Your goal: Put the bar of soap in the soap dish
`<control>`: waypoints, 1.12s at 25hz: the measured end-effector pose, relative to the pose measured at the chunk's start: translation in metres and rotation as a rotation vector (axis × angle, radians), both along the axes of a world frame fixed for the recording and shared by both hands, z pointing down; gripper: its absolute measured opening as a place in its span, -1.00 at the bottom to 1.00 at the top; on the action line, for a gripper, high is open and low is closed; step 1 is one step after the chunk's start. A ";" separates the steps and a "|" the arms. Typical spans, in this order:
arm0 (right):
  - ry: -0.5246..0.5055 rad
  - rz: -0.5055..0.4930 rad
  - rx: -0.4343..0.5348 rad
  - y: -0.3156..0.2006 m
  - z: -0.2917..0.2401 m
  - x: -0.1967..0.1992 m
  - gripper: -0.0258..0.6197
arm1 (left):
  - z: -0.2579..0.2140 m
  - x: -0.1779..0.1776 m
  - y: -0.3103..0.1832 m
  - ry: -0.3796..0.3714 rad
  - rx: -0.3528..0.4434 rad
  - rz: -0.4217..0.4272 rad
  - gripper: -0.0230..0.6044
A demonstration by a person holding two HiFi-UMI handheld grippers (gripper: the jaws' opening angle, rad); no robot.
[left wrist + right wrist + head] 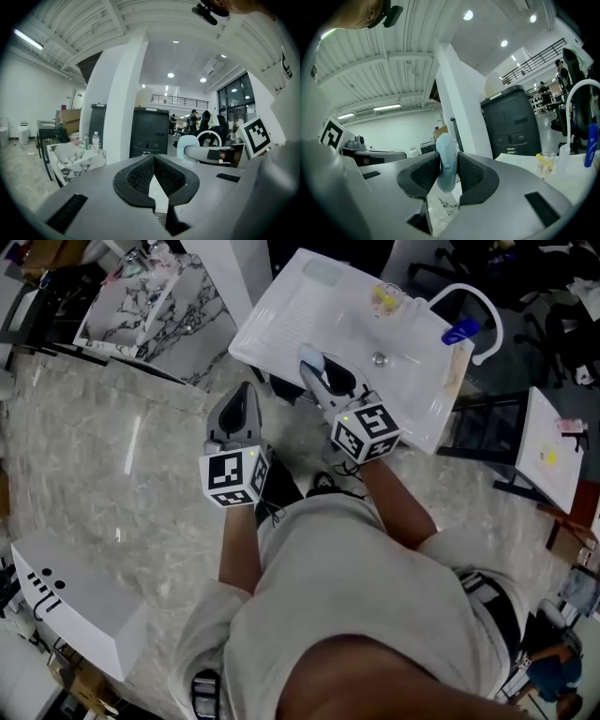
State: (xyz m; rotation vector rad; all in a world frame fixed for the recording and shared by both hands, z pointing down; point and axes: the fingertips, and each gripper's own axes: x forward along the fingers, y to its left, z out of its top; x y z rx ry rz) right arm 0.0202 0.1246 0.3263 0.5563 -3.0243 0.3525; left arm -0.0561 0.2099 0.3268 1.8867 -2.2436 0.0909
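Note:
My right gripper (448,157) is shut on a pale blue bar of soap (446,164), which stands on edge between the pads. In the head view this gripper (317,364) hovers over the near edge of a white sink unit (309,315). The sink has a white faucet (486,313) and a drain (379,359). I cannot pick out a soap dish with certainty. My left gripper (246,397) is lower and to the left, over the floor; its jaws (153,158) meet at the tips with nothing between them. The soap (188,143) also shows in the left gripper view.
On the sink unit stand a clear glass with something yellow in it (385,299) and a blue bottle (459,332). A marble-patterned table (141,296) is at the upper left. A white box (75,606) sits at the lower left and a white stand (548,451) at the right.

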 end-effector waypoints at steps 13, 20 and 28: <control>0.033 0.179 -0.067 -0.048 0.015 -0.087 -0.56 | 0.019 -0.101 -0.060 0.047 -0.029 0.215 -0.87; 0.084 0.254 -0.053 -0.061 0.023 -0.102 -0.56 | 0.039 -0.124 -0.085 0.076 -0.070 0.341 -0.87; 0.136 0.345 -0.051 -0.098 0.032 -0.074 -0.57 | 0.053 -0.097 -0.137 0.096 -0.109 0.470 -0.87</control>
